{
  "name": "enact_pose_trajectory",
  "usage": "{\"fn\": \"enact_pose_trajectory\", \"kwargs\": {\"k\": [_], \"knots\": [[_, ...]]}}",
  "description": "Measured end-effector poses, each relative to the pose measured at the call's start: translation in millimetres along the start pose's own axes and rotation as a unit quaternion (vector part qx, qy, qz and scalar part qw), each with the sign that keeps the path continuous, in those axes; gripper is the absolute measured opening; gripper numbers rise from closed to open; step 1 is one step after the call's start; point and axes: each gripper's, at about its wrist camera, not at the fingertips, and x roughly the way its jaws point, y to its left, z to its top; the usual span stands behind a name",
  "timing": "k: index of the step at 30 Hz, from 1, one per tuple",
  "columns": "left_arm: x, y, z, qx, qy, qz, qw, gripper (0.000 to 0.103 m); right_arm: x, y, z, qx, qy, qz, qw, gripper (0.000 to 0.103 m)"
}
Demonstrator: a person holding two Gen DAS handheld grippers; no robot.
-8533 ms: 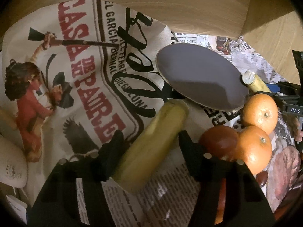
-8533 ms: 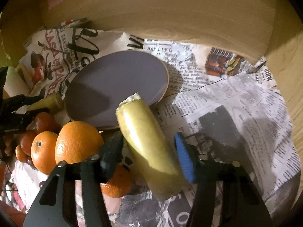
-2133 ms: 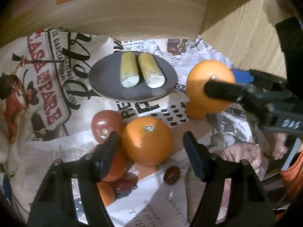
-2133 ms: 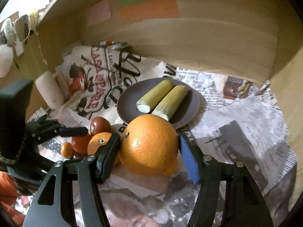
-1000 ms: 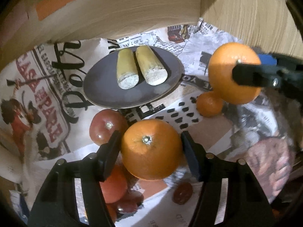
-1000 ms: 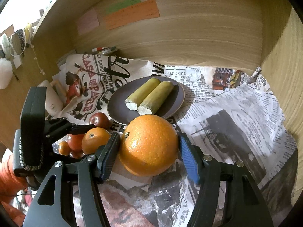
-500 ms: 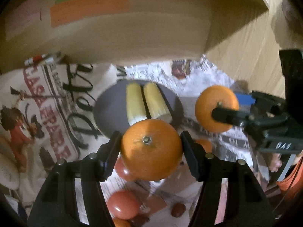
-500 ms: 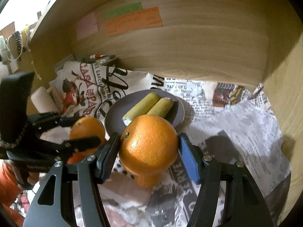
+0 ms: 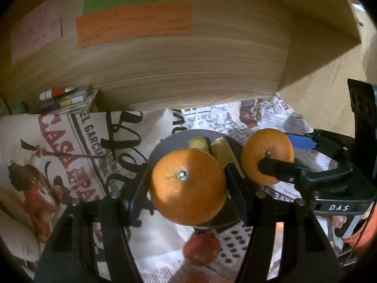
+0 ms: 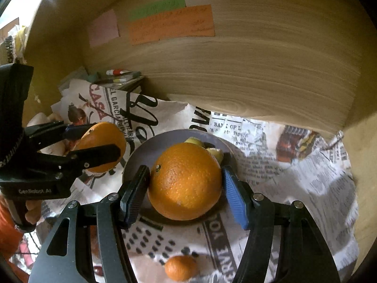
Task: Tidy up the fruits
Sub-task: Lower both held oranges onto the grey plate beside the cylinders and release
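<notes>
My left gripper [image 9: 187, 186] is shut on an orange [image 9: 188, 187] and holds it in the air in front of the grey plate [image 9: 165, 147]. My right gripper [image 10: 186, 182] is shut on a second orange [image 10: 186, 181], just above the plate's [image 10: 150, 147] near edge. Two banana pieces [image 9: 222, 152] lie on the plate, mostly hidden behind the oranges. Each view shows the other gripper: the right one [image 9: 275, 158] with its orange [image 9: 267, 151], the left one [image 10: 94, 141] with its orange [image 10: 101, 141].
Newspaper [image 10: 306, 165] covers the surface inside a wooden nook with walls behind and at the right [image 10: 259, 59]. A tomato [image 9: 201, 248] and a small mandarin [image 10: 180, 270] lie on the paper in front. Small items [image 9: 68, 100] are stacked at the back left.
Both grippers have lifted with their oranges and moved closer to the plate. The oranges now hide most of the banana pieces.
</notes>
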Motion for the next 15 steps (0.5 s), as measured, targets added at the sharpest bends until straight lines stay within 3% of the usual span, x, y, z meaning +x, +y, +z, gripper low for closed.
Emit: {"fn": "enact_pose_trajectory", "kwargs": {"k": [15], "knots": [[68.0, 32.8, 7.8, -0.002, 0.054, -0.002, 0.9986, 0.063, 62.4, -6.1, 24.9, -0.009, 0.047, -0.01, 0.999, 0.06]]}}
